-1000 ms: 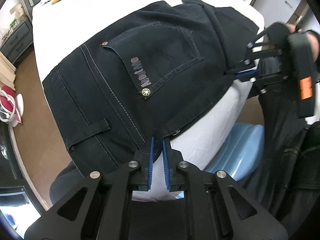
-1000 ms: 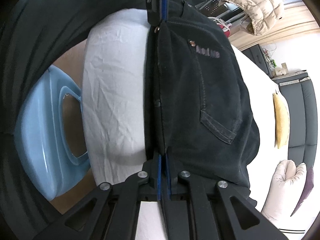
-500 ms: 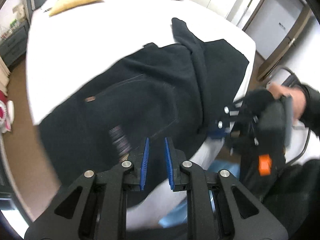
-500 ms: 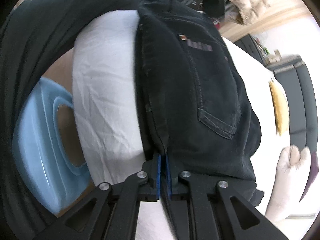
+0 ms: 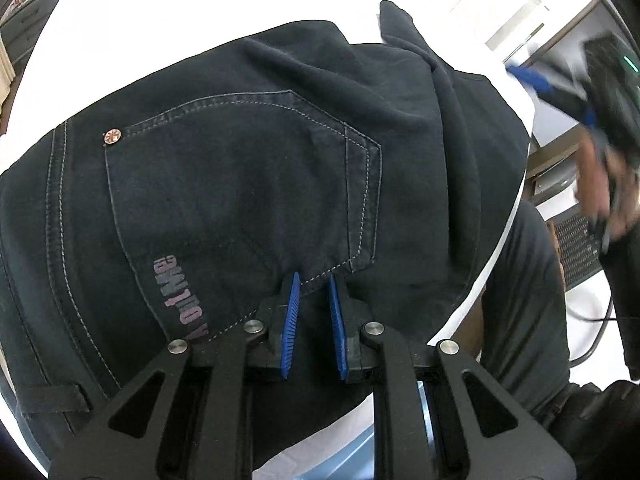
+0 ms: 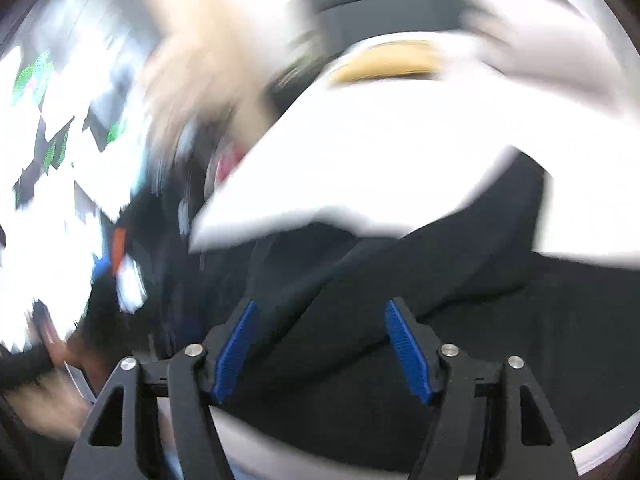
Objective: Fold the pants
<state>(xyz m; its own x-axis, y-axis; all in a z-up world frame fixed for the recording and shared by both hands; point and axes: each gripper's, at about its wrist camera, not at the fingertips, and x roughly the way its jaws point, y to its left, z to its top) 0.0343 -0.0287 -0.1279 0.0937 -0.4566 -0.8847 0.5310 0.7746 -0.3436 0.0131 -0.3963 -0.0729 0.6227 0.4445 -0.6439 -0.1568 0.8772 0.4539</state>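
Dark jeans [image 5: 240, 180] lie folded on the white bed [image 5: 200, 20], back pocket and pale lettering facing up. My left gripper [image 5: 315, 320] hovers just over the pocket's lower corner. Its blue pads stand a narrow gap apart with nothing pinched between them. In the left wrist view my right gripper [image 5: 560, 92] is a blur at the upper right, off the bed's edge, with a hand [image 5: 608, 192] on it. The right wrist view is smeared by motion. There my right gripper [image 6: 320, 344] has its jaws opening wide above the dark cloth [image 6: 400, 320], gripping nothing.
A yellow cushion [image 6: 388, 64] and pale pillows lie at the bed's far end. A light blue plastic item [image 5: 348, 452] sits on the floor below the near edge. The person's dark clothing [image 5: 520, 280] is at the right.
My right gripper let go of the waistband, opened wide, rolled and swung up away from the bed's edge. My left gripper released the waistband and moved over the back pocket.
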